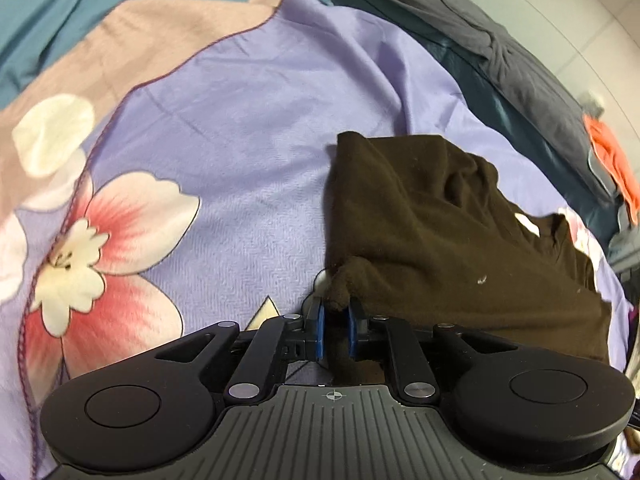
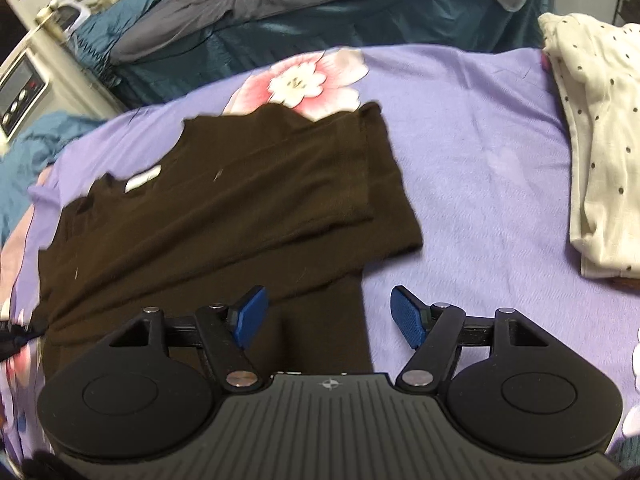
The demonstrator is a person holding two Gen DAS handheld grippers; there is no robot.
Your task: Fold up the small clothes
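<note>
The dark brown garment (image 2: 224, 196) lies on the lilac flowered bedspread (image 2: 480, 152), partly folded, with one panel doubled over the body and a narrower strip reaching toward the right tool; its white neck label (image 2: 143, 179) shows at the far side of the garment, so the collar end points away; the left tool (image 1: 336, 320) has its blue pads pressed together on a bunched corner of the brown cloth, seemingly to hold that edge for the next fold or to keep it taut; the right tool (image 2: 326, 316) hangs over the near strip of the garment with its fingers spread wide and nothing between them, probably poised to take hold of that edge; beyond the garment's far edge a pink-and-white flower is printed on the bedspread; well off to the garment's right sits a cream polka-dot cloth (image 2: 600, 140), folded, likely a finished piece; past the bedspread, behind the garment, lie grey and teal bedding (image 2: 280, 12).
</note>
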